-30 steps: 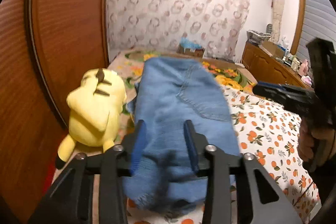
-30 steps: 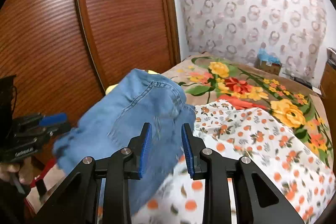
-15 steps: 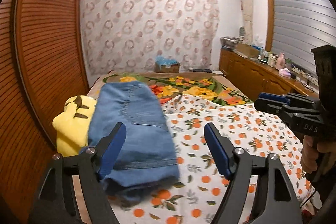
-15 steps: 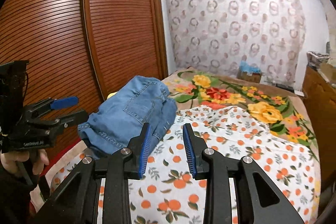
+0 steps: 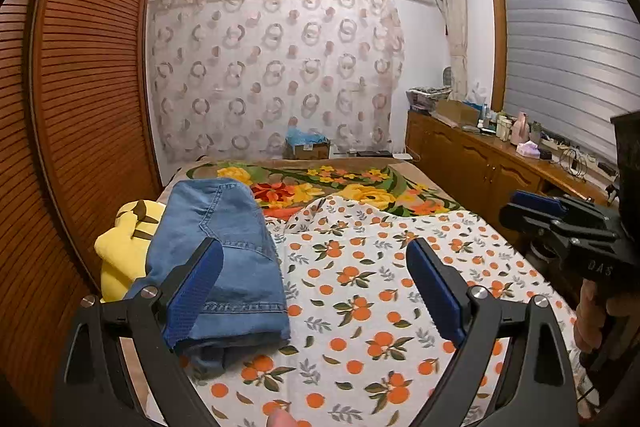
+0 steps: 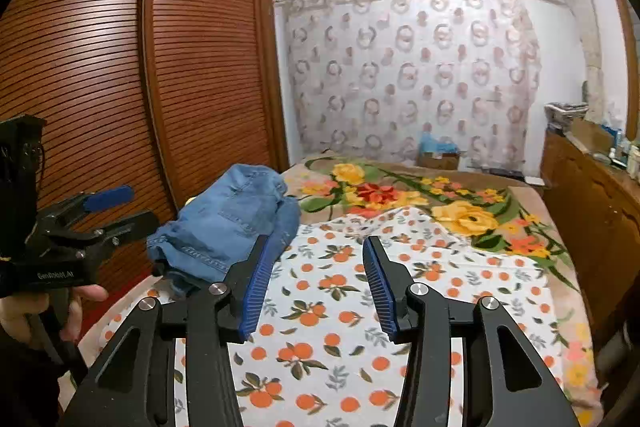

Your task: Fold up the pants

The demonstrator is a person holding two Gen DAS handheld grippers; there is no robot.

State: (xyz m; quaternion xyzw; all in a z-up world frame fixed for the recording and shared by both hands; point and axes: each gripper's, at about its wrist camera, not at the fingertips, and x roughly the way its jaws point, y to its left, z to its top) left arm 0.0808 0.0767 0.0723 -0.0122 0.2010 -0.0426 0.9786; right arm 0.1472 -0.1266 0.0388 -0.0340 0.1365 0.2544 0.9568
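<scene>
The big bed [image 5: 400,287] with the orange-fruit sheet [image 5: 360,307] fills most of the room. A moment ago both views were close over the blue cloth, and now they show much more of the bed, so both claws have pulled back from it. The pants [image 5: 224,251] now lie folded in a thick blue pile near the left edge of the bed, beside the wooden wardrobe [image 5: 80,107] and right up against a yellow soft toy [image 5: 124,247]. The left gripper [image 5: 316,291] has just been opening its jaws and they stand wide apart with nothing between them. The right gripper [image 6: 316,287] has just been opening too, about half way, and it is empty as well. Nothing holds the pants any more. It looks like the folding is done and the pile has been put down to stay
</scene>
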